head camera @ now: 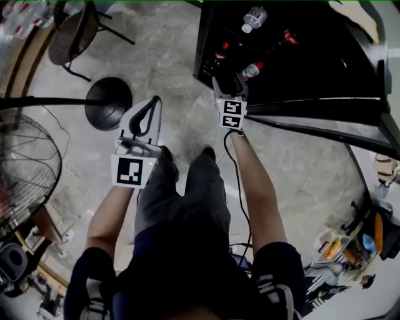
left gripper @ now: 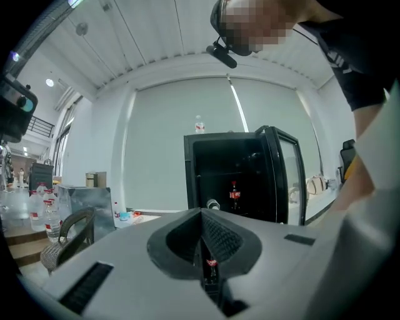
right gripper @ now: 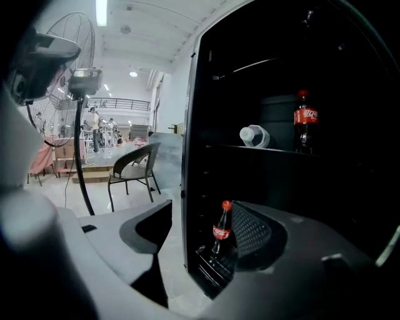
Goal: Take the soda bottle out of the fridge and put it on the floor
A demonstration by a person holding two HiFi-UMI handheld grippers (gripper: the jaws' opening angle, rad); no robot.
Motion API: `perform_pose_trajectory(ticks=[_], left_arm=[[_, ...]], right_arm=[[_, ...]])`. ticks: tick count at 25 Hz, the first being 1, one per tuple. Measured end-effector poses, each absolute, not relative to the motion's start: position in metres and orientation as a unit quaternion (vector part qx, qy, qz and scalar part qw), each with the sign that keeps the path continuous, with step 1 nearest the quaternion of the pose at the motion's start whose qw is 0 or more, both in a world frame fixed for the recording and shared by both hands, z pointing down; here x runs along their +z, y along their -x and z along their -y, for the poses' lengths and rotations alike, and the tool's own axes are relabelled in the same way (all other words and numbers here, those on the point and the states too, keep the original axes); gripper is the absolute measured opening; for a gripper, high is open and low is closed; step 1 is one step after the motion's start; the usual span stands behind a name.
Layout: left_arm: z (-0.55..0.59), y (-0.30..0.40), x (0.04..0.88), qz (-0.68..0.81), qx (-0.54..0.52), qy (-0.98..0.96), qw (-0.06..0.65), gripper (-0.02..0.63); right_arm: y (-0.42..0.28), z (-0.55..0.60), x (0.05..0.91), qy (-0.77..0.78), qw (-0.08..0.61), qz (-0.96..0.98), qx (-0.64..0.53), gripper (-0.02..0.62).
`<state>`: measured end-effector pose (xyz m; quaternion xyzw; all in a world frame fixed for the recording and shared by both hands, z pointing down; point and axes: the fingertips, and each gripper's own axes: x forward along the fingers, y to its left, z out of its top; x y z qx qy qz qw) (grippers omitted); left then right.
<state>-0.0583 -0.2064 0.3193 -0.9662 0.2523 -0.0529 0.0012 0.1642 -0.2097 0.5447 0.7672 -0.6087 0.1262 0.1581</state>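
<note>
The black fridge (right gripper: 275, 94) stands open. Low inside it, near the left wall, a small soda bottle (right gripper: 220, 229) with a red cap stands upright; it also shows in the head view (head camera: 219, 55). My right gripper (right gripper: 201, 219) is open just outside the opening, and the bottle sits ahead of its jaws, untouched. From above, the right gripper (head camera: 229, 86) points at the fridge front. A second soda bottle (right gripper: 304, 122) stands on the upper shelf beside a lying clear bottle (right gripper: 254, 135). My left gripper (left gripper: 203, 219) is shut and empty, held back over the floor (head camera: 150, 106).
The fridge's glass door (head camera: 312, 122) hangs open to the right. A water bottle (head camera: 253, 17) stands on the fridge top. To the left are a fan's round base (head camera: 108, 103), its cage (head camera: 25, 169) and a chair (right gripper: 134, 164). Grey floor (head camera: 169, 69) lies before the fridge.
</note>
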Motion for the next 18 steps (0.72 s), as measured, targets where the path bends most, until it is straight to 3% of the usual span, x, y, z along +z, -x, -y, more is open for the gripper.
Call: perform_pose_trajectory(ticks=[18], left_arm=[[0.237,0.012,0.468,-0.21,-0.062,0.975,-0.022,0.023]], right_arm=[[-0.214,0.27,0.679,-0.774,0.153,0.6,0.132,0.311]])
